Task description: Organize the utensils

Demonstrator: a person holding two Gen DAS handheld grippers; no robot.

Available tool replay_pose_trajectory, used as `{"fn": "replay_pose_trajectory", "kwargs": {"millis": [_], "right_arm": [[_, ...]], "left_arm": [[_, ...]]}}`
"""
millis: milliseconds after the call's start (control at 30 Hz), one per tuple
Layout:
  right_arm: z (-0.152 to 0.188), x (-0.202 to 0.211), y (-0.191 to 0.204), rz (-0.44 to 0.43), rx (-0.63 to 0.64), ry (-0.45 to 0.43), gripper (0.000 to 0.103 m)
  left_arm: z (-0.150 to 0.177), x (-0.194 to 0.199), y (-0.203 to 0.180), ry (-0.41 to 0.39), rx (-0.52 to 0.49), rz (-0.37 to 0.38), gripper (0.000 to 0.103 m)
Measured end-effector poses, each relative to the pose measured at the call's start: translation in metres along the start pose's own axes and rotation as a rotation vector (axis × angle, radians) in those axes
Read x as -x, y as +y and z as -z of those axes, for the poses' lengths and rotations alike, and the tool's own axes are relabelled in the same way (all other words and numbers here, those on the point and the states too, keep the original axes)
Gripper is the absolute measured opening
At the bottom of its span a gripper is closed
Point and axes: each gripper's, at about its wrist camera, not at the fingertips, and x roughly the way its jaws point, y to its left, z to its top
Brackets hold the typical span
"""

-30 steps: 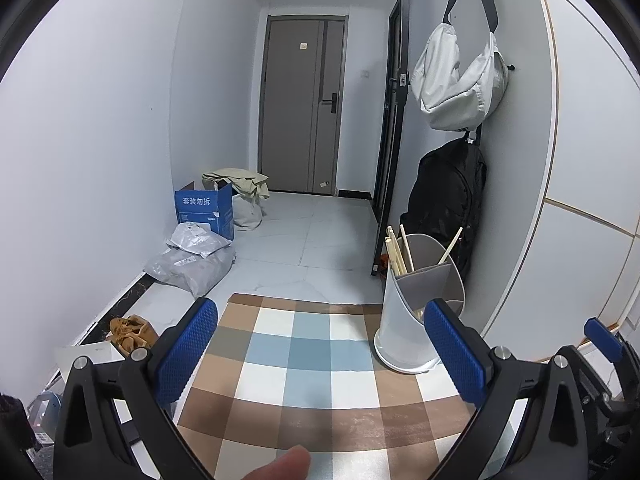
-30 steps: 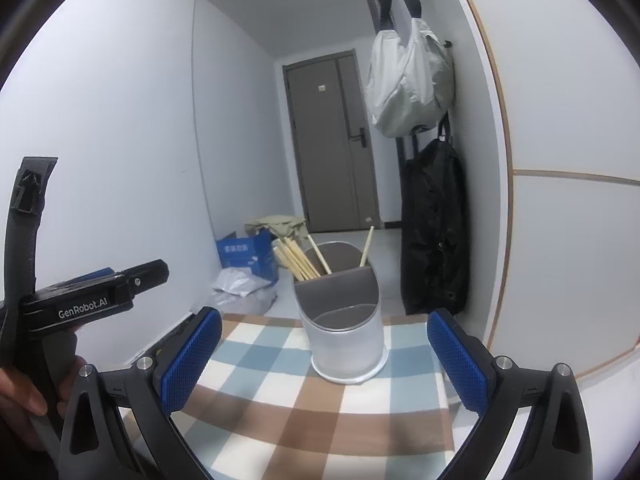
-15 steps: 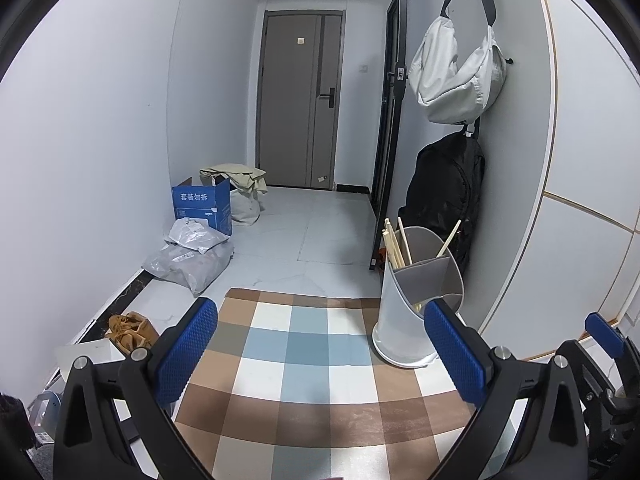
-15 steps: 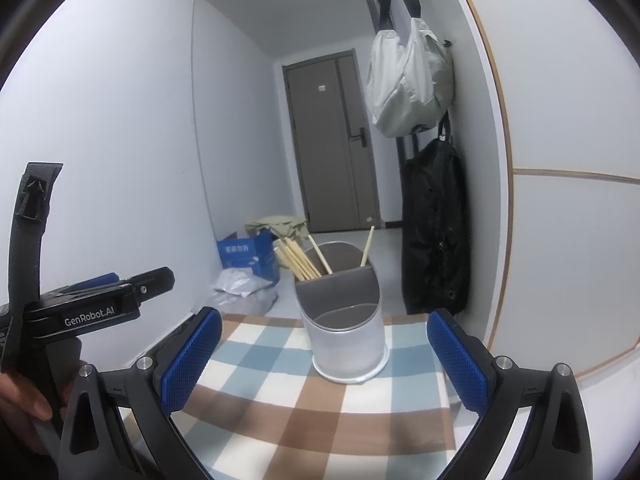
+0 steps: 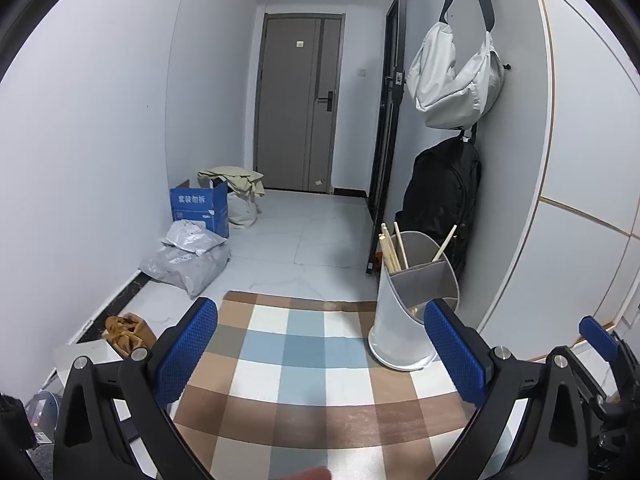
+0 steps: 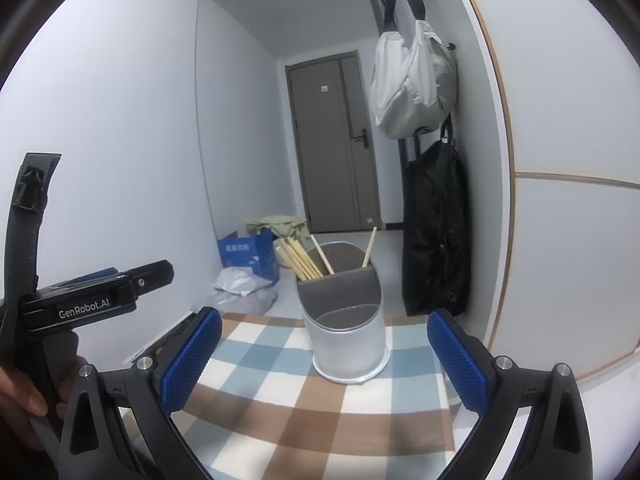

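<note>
From my right tool (image 6: 324, 354) the holder (image 6: 346, 336) on the checked cloth (image 6: 280, 404) sits dead ahead; left tool (image 5: 320, 354) has it off right. Both gape empty, chopsticks (image 6: 300, 258) upright, probably all stowed.

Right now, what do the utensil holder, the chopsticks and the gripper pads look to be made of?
Utensil holder: likely plastic, matte frosted white wall, grey divider.
Chopsticks: pale tan, uncoated-looking sticks, probably bamboo or wood.
Pads on the right gripper and left gripper: blue, diamond-textured, likely rubber or soft plastic; black frames look moulded plastic.
</note>
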Motion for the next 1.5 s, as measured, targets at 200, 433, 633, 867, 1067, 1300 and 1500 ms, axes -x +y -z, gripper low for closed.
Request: {"fn": "replay_pose_trajectory", "kwargs": {"millis": [200, 433, 633, 867, 1067, 1300, 1500], "right_arm": [[0.0001, -0.0001, -0.0004, 0.002, 0.0, 0.001, 0.103], [0.0008, -0.0008, -0.0009, 0.0, 0.002, 0.001, 0.103], [0.0006, -0.0005, -0.0003, 0.0, 0.001, 0.001, 0.103], [0.0006, -0.0008, -0.0005, 0.001, 0.003, 0.002, 0.103], [0.0, -0.001, -0.002, 0.002, 0.001, 0.001, 0.103], [0.0002, -0.0007, -0.0021, 0.001, 0.002, 0.001, 0.103], [0.0002, -0.0006, -0.0017, 0.002, 0.0, 0.001, 0.103]], "left_arm": [[-0.0001, 0.0014, 0.0011, -0.004, 0.001, 0.003, 0.101], [-0.0002, 0.0013, 0.0005, 0.002, -0.002, 0.006, 0.101], [-0.0008, 0.001, 0.0006, 0.006, -0.003, 0.005, 0.101], [-0.0013, 0.0011, 0.0003, 0.004, -0.002, 0.002, 0.101], [-0.0008, 0.0011, -0.0009, 0.002, -0.008, 0.005, 0.101], [-0.0012, 0.0016, -0.0015, -0.002, -0.011, 0.001, 0.101], [-0.0009, 0.0012, -0.0022, 0.0, -0.016, 0.0, 0.101]]}}
